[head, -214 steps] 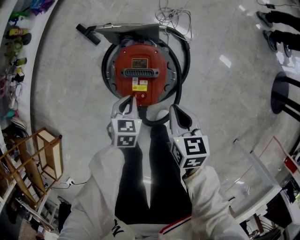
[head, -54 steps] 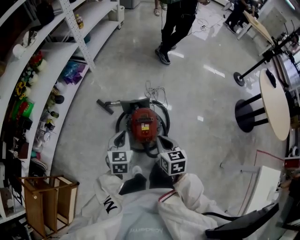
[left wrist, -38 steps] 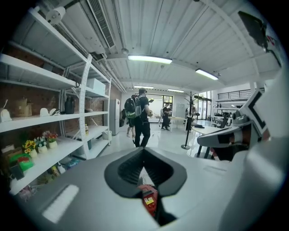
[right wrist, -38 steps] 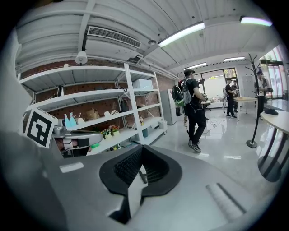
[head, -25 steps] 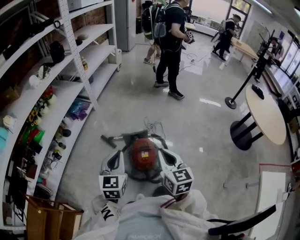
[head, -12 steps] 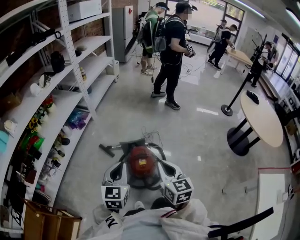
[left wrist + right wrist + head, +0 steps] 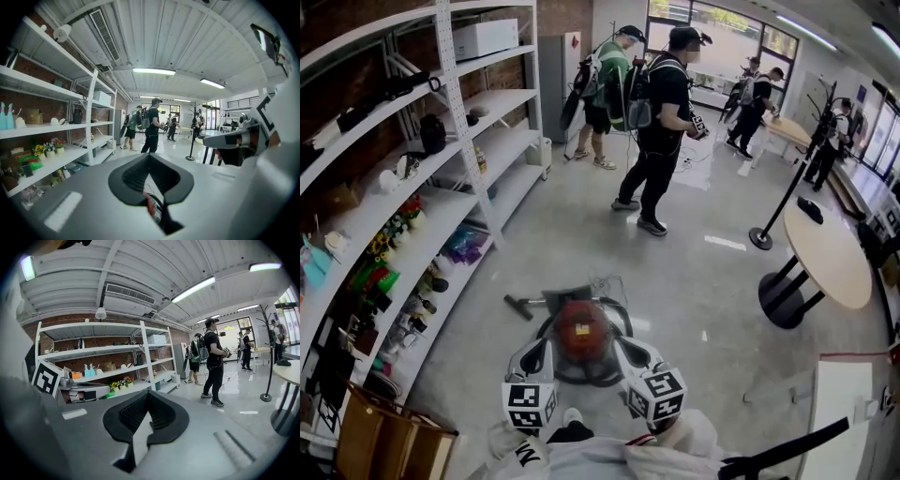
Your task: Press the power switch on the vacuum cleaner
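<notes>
The red round vacuum cleaner (image 7: 582, 330) sits on the grey floor just ahead of me, with its black hose (image 7: 622, 323) looped round it and its nozzle (image 7: 517, 307) off to the left. My left gripper (image 7: 533, 347) hangs above its left side and my right gripper (image 7: 629, 346) above its right side; neither touches it. Both are shut with nothing in them. In the left gripper view the left gripper (image 7: 149, 155) points out across the room, and a sliver of the red vacuum (image 7: 149, 205) shows under its pads. The right gripper (image 7: 148, 393) points toward the shelves.
White shelving (image 7: 441, 150) full of small goods runs along the left. Several people (image 7: 661, 131) stand further down the room. A round table (image 7: 827, 258) on a black base is at the right, a wooden crate (image 7: 375, 441) at the bottom left, and loose cable (image 7: 605, 281) behind the vacuum.
The head view has risen and tilted up, so the vacuum looks smaller and farther and the room has come into sight. Both grippers have lifted away from the vacuum's top.
</notes>
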`<state>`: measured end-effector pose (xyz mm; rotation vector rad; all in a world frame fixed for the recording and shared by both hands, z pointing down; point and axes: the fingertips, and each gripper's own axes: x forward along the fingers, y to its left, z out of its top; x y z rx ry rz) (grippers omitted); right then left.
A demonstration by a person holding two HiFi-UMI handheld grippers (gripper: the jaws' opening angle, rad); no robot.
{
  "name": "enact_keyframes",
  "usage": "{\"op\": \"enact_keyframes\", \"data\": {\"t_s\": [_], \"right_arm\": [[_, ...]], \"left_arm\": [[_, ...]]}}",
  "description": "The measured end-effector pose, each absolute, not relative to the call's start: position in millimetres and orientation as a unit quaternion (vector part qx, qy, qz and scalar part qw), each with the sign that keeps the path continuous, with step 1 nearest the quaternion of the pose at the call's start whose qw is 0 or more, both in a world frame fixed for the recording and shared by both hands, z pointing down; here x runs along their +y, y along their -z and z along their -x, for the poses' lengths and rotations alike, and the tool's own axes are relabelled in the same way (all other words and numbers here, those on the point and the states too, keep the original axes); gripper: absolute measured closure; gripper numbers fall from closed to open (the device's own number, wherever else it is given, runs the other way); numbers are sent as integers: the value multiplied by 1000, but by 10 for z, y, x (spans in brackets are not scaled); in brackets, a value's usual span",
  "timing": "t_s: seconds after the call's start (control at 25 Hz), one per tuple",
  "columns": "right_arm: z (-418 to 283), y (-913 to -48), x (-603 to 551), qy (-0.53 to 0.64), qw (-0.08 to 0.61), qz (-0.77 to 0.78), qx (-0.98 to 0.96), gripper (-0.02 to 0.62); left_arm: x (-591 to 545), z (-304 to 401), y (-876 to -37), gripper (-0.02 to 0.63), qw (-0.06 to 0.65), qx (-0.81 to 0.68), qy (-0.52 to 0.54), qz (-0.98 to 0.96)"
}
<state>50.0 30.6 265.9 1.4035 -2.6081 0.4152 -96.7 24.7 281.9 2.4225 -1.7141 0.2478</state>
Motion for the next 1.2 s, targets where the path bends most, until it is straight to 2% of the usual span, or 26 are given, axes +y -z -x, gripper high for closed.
{"op": "enact_keyframes", "data": {"t_s": [0.4,1.2], "right_arm": [[-1043,-2746,899,-155,69,-478,-862,595],[-1112,-2731,1420,-139,48,-462,-875,595]], "left_arm": [[783,614,-2796,606,66,-584,-92,-804],[1416,381,-2777,606,52,-595,-92,-796]]}}
